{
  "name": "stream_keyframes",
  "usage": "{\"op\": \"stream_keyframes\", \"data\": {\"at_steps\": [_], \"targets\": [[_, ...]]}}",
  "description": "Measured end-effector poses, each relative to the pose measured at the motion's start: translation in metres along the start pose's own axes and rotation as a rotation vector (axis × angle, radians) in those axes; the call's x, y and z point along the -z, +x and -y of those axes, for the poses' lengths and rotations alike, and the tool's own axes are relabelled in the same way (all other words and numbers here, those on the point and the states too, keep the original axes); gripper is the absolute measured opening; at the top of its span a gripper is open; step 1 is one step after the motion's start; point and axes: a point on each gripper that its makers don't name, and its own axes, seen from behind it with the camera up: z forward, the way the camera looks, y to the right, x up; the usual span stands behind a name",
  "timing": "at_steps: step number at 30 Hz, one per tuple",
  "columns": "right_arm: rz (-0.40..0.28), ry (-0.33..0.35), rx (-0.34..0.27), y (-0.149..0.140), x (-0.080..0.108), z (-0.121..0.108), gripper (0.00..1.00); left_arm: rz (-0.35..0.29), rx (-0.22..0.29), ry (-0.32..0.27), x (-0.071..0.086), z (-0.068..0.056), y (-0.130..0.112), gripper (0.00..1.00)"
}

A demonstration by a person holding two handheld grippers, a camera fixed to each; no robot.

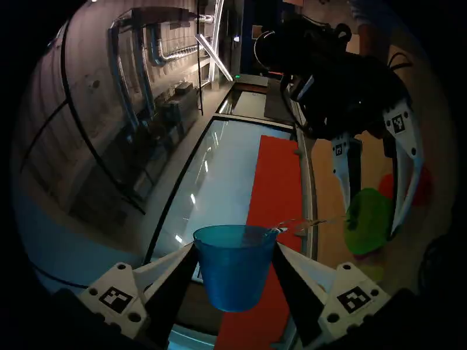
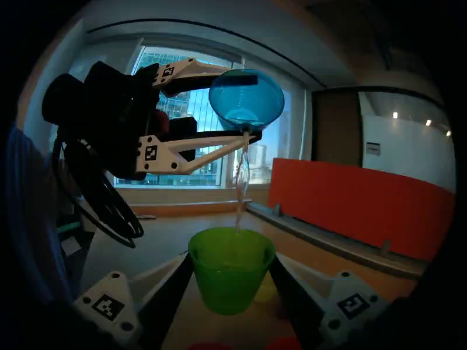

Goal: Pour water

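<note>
**Left gripper.** In the left gripper view, the left gripper (image 1: 234, 252) has its two fingers closed on a translucent blue plastic cup (image 1: 235, 271). One finger presses on each opposite side of the cup wall just below the rim. The cup sits centred between the fingertips with its open rim facing away from the camera.

**Right gripper.** In the right gripper view, the right gripper (image 2: 232, 263) has its two fingers closed on a translucent green plastic cup (image 2: 229, 283). One finger presses on each side of the cup. The cup stands upright between the fingertips with its mouth open upward.

**Relative position.** In the right gripper view, the left gripper is above and beyond the right fingertips. It holds the blue cup tipped far over, so that the rim points downward. The lowest part of the rim lies just beside the lower of the left gripper's two fingers.

**Water.** A thin clear stream of water (image 2: 240, 175) leaves that lowest part of the rim. It falls straight down and enters the mouth of the green cup. The two cups are apart and are linked by the stream alone.

**Surroundings.**
- A wooden tabletop (image 2: 169, 239) lies below the right fingers.
- A flat orange partition panel (image 2: 362, 204) stands beyond them to the right.
- A large window (image 2: 195, 169) is behind the left gripper.
</note>
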Motion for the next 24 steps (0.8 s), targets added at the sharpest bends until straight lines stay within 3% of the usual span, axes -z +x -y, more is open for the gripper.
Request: {"op": "stream_keyframes", "data": {"at_steps": [24], "targets": [[-0.009,-0.008,0.0,0.002,0.001,-0.003,0.9,-0.016,-0.107,0.021,-0.009,0.011,0.002,0.85]]}}
